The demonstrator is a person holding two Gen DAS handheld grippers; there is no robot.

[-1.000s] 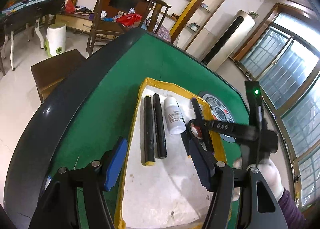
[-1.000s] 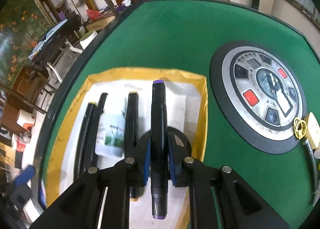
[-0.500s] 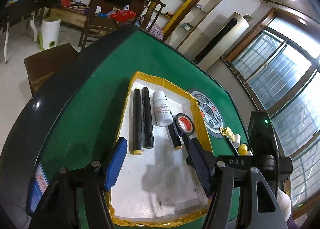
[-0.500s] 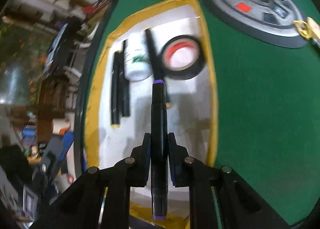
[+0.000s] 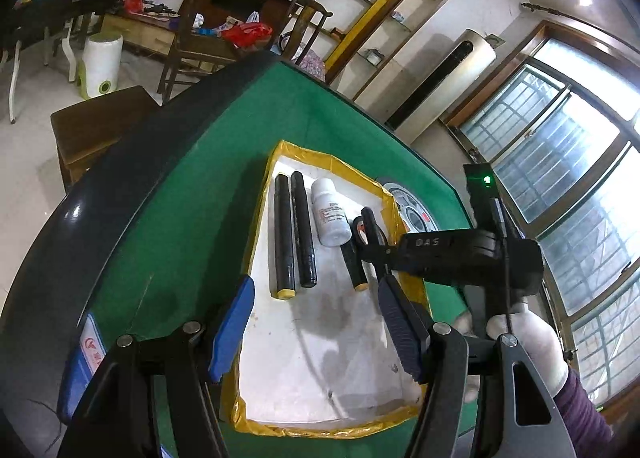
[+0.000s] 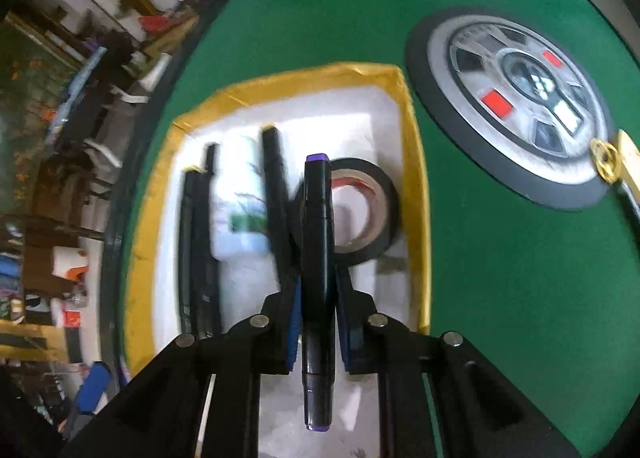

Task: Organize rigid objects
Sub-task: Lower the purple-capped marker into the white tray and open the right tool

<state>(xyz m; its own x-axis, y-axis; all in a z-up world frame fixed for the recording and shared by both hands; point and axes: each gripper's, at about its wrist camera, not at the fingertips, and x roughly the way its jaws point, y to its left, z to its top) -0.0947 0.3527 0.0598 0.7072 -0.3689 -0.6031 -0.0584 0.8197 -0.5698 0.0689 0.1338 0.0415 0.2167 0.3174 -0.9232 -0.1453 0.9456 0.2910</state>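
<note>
A white tray with a yellow taped rim (image 5: 256,226) lies on the green table. In it lie two black markers (image 5: 285,234) side by side, a white bottle (image 5: 330,214), a third black marker (image 5: 354,262) and a black tape roll (image 6: 376,218). My right gripper (image 6: 316,278) is shut on a black marker with purple ends (image 6: 318,218), which hangs over the tape roll and the third marker (image 6: 276,194). From the left wrist it shows as the right gripper (image 5: 376,250) in a white-gloved hand (image 5: 528,338). My left gripper (image 5: 316,298) stands open over the tray's bare near half, holding nothing.
A round grey control panel (image 6: 520,98) is set into the green felt (image 6: 500,278) right of the tray, with a brass-coloured object (image 6: 612,158) at its edge. The table has a dark raised rim (image 5: 100,218). A wooden stool (image 5: 96,126) and a chair (image 5: 200,42) stand beyond it.
The right gripper, still holding the purple-ended marker, pulled back from the tray and has come back down over the tape roll. The left gripper has barely moved and stays open.
</note>
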